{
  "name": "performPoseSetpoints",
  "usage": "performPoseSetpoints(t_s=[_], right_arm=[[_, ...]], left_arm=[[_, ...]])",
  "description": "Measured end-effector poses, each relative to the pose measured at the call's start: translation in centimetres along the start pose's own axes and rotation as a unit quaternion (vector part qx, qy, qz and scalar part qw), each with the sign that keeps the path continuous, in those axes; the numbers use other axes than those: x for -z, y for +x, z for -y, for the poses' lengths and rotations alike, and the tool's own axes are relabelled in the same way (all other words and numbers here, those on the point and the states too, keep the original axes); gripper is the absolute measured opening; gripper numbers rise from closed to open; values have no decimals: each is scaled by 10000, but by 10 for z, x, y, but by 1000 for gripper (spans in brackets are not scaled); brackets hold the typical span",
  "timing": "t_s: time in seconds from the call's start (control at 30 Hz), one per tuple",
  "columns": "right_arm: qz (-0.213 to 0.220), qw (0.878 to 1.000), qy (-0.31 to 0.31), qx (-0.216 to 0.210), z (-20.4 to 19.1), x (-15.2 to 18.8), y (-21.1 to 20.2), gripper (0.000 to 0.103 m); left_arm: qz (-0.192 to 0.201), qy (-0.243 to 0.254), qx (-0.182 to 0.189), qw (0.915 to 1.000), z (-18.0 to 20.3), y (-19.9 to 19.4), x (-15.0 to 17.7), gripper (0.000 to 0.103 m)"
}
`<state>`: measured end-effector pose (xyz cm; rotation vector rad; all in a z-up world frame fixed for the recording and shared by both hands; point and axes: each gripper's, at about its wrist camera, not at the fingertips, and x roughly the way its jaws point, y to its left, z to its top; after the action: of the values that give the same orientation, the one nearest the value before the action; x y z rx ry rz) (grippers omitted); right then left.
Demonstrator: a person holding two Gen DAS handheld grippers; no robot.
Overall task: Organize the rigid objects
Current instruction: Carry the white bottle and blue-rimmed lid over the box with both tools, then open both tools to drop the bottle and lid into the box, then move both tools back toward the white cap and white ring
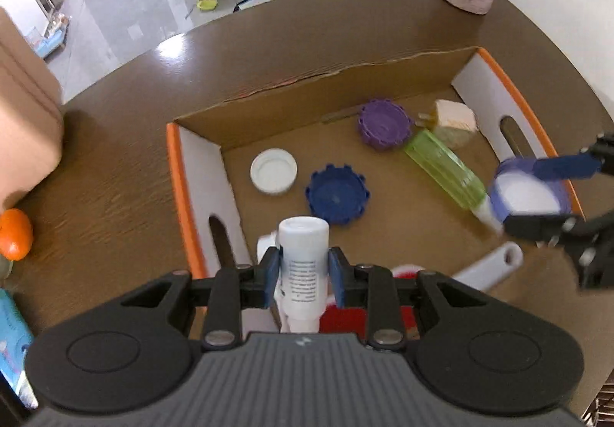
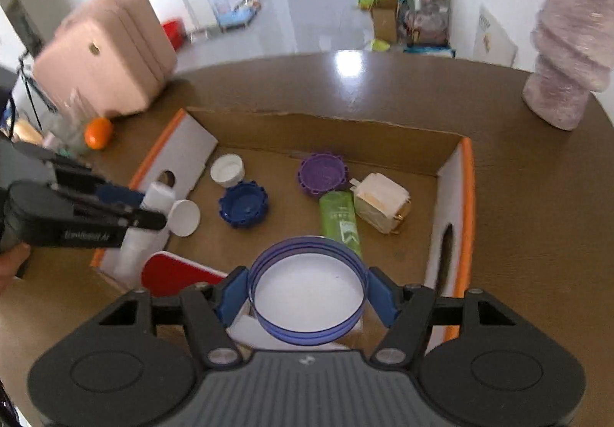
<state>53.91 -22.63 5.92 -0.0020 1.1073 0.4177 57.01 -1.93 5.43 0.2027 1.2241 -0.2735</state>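
Observation:
My left gripper (image 1: 303, 266) is shut on a small white labelled bottle (image 1: 303, 235), above the near left corner of the orange-rimmed cardboard box (image 1: 180, 173). My right gripper (image 2: 309, 292) is shut on a round blue-rimmed lid with a white inside (image 2: 309, 287), over the box's (image 2: 466, 197) near right part. Each gripper shows in the other's view: the right one (image 1: 537, 197) with its lid (image 1: 525, 193), the left one (image 2: 146, 206) with its bottle (image 2: 184, 218). On the box floor lie a white cap (image 1: 273, 170), a dark blue lid (image 1: 337, 193), a purple lid (image 1: 383, 124), a green bottle (image 1: 445, 170) and a cream block (image 1: 453, 120).
A red flat item (image 2: 172, 273) and a white handle (image 1: 491, 266) lie at the box's near side. On the brown table (image 2: 268, 89) stand a pink case (image 2: 103, 55), an orange (image 2: 98, 132) and a pink ribbed vase (image 2: 568, 55). Clutter sits on the floor beyond.

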Motion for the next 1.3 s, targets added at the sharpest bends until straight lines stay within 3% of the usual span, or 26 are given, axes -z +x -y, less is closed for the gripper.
performPoseSetpoints(t_s=[0.17, 0.3, 0.5, 0.6, 0.67, 0.83, 1.3], right_arm=[[-435, 9988, -220, -67, -17, -23, 40, 66], [-747, 9965, -340, 127, -26, -33, 78, 66], [-911, 9940, -426, 428, -35, -40, 110, 66], [-983, 9924, -520, 520, -39, -40, 114, 66], [-966, 9927, -524, 494, -41, -39, 111, 67], [-819, 9942, -510, 468, -46, -32, 84, 70], [-343, 9959, -750, 379, -75, 49, -24, 72]], left_arm=[[-272, -26, 32, 9996, -2, 34, -15, 28], [-353, -123, -70, 9993, -3, 53, -24, 28], [-499, -234, -108, 9984, -1, 77, -35, 29], [-525, -280, -53, 9982, -3, 75, -35, 35], [-484, -312, -78, 9983, -5, 70, -33, 47], [-344, -348, -105, 9987, -8, 36, -15, 55], [-2, -415, -27, 9991, 5, -65, 91, 62]])
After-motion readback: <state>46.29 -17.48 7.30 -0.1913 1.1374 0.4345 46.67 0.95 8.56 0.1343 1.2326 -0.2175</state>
